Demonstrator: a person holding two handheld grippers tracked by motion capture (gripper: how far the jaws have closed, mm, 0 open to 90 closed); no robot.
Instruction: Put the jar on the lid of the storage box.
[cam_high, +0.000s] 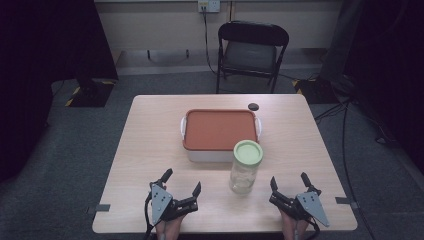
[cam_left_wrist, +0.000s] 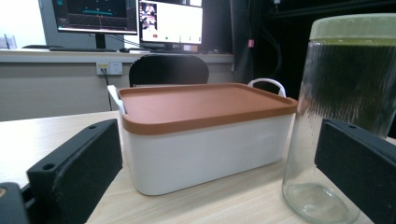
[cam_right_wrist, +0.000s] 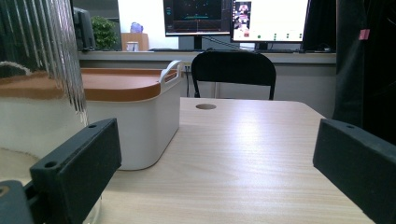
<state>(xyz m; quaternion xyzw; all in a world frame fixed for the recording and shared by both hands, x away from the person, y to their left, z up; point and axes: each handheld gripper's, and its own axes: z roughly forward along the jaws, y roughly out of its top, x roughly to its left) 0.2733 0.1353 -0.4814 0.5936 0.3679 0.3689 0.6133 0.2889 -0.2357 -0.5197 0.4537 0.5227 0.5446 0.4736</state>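
A light wooden table (cam_high: 150, 145) is seen from above, and a black folding chair (cam_high: 252, 47) is placed behind it at 12 o'clock. Near the centre of the table a white box (cam_high: 200, 155) is set, closed by an orange lid (cam_high: 218, 128). A ribbed glass jar (cam_high: 245, 167) with a pale green lid (cam_high: 248, 152) stands upright just beside the box, at its 5 o'clock corner. The left gripper (cam_high: 182, 182) is held at 7 o'clock of the jar with its jaws wide open and nothing between them. The right gripper (cam_high: 289, 180) is held at 4 o'clock of the jar, also with jaws spread apart and empty. A small dark round mark (cam_high: 253, 106) is seen on the table at 1 o'clock of the box.
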